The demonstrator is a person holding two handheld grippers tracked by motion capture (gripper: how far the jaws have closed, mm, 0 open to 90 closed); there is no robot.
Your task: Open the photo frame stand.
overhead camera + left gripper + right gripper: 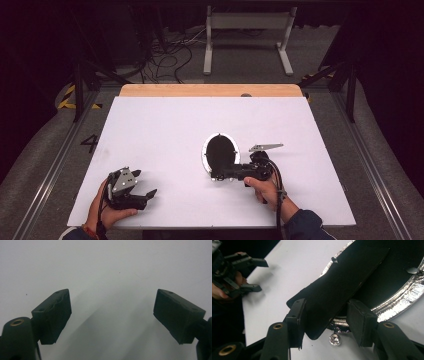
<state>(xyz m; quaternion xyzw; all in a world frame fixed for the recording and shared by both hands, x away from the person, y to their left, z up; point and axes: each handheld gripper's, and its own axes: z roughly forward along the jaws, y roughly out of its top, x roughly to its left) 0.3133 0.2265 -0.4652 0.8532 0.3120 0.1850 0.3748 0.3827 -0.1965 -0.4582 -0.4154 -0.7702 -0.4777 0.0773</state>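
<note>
Left gripper (145, 182) rests at the lower left of the high view, held in the person's left hand (107, 212), jaws spread wide with nothing between them. In the left gripper view it (112, 305) looks onto bare white worktop (107, 262). It sits well apart from the work.

Toward the middle of the high view, an oval frame (220, 150) with a black back and a glittering silver rim lies flat on the worktop (165, 130). Its long axis runs up and down the picture.

Right gripper (218, 174) comes in from the right and points left across the frame's lower end, so it is by far the nearer one. In the right gripper view, its jaws stand partly apart and straddle the frame's black stand flap (342, 282). That flap runs from the lower middle toward the upper right. One jaw lies against the flap's edge and the other stands clear, so the gripper (327, 310) is released, not clamped. The silver rim (397, 302) curves away behind. Judged from this, any next grasp has to close across the flap's width, not along its length.
</note>
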